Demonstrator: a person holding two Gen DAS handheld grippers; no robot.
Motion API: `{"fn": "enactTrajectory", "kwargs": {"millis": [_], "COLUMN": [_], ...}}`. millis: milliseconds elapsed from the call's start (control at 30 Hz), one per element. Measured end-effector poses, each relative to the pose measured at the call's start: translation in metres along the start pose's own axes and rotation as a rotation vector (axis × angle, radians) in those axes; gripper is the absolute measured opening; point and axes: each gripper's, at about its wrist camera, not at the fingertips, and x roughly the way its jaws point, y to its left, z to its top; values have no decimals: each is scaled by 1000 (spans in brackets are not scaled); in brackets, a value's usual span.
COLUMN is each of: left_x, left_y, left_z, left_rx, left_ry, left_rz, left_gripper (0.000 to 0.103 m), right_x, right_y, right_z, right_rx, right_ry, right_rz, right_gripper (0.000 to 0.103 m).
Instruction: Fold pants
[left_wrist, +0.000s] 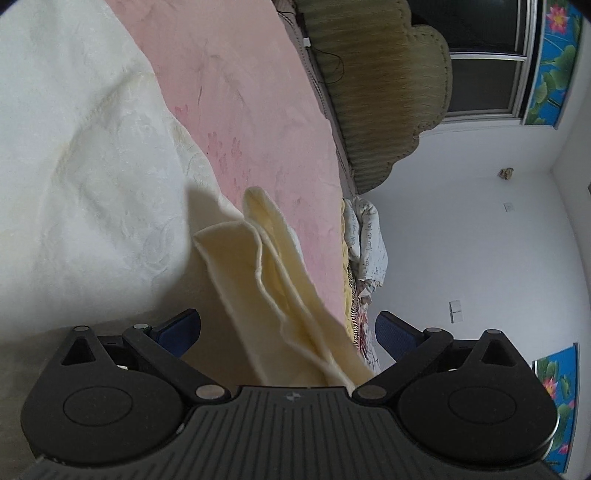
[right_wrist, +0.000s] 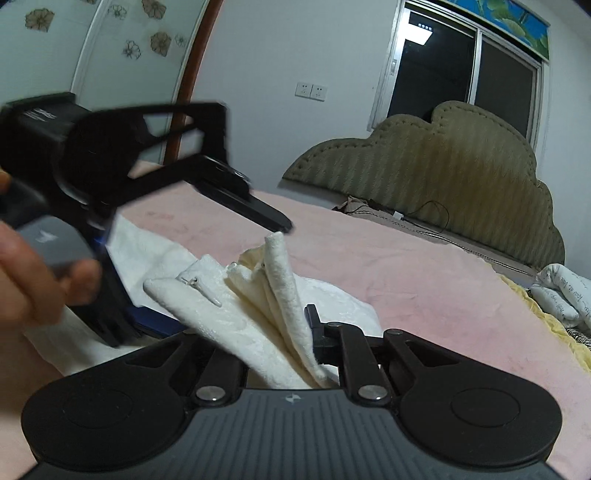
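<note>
Pants (right_wrist: 266, 314), cream and fleecy, lie on a pink bed (right_wrist: 424, 280), with a bunched fold of them lifted off the cover. In the right wrist view the right hand-held gripper (right_wrist: 291, 354) has its jaws drawn in tight on that fold, and the cloth rises between them in upright ridges. A small drawstring tip lies on the fabric just left of the ridges.

The left hand-held gripper (right_wrist: 266, 218) crosses the upper left of the same view, blurred, carried in a hand (right_wrist: 33, 280); its dark finger ends just above the tallest ridge of cloth, and whether it touches cannot be told. In its own view the left hand-held gripper (left_wrist: 288, 328) has its jaws standing wide apart, with the pants (left_wrist: 280, 280) running up between the blue pads and pressed by neither.

A padded olive headboard (right_wrist: 436, 177) stands at the far end of the bed, with a dark window (right_wrist: 461, 70) above it. A printed pillow (right_wrist: 561, 291) lies at the right edge, near yellow bedding. A thin black cable (right_wrist: 432, 218) trails along the headboard's base. Two wall sockets (right_wrist: 311, 91) sit left of the window.
</note>
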Motion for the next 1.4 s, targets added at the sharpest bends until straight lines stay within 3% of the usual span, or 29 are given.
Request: {"fn": "enactTrajectory", "kwargs": {"millis": [67, 133, 233, 467, 567, 767, 867, 967, 1067, 1167, 1300, 1400], "left_x": [0, -3, -13, -58, -73, -90, -96, -103, -108, -113, -112, -113], "left_y": [-1, -3, -10, -60, -61, -32, -16, -12, -14, -13, -7, -7], "left_z": [7, 16, 23, 12, 10, 20, 20, 15, 8, 8, 13, 12], "left_rx": [-6, 20, 140, 701, 818, 815, 789, 802, 824, 815, 764, 767], "left_ry": [-15, -8, -11, -153, -205, -272, -267, -288, -312, -324, -326, -334], "left_rz": [12, 34, 156, 532, 624, 722, 733, 721, 737, 739, 722, 715], "left_gripper": [92, 48, 15, 13, 13, 15, 16, 16, 16, 16, 16, 16], "right_x": [-4, -6, -5, 4, 10, 27, 38, 24, -7, -31, -23, 1], "right_y": [9, 19, 36, 88, 112, 144, 159, 169, 153, 110, 51, 42], "right_z": [1, 2, 4, 15, 21, 31, 25, 18, 21, 29, 34, 23], "right_rx": [-43, -100, -172, -270, -331, -363, -424, -516, -526, -403, -173, -73], "right_ry": [-12, -26, -31, -37, -57, -49, 21, 27, 53, 49, 61, 215], "right_rz": [10, 18, 18, 137, 174, 255, 285, 258, 373, 468, 375, 314], "right_gripper": [12, 12, 12, 12, 12, 12, 17, 17, 18, 18, 18, 18]}}
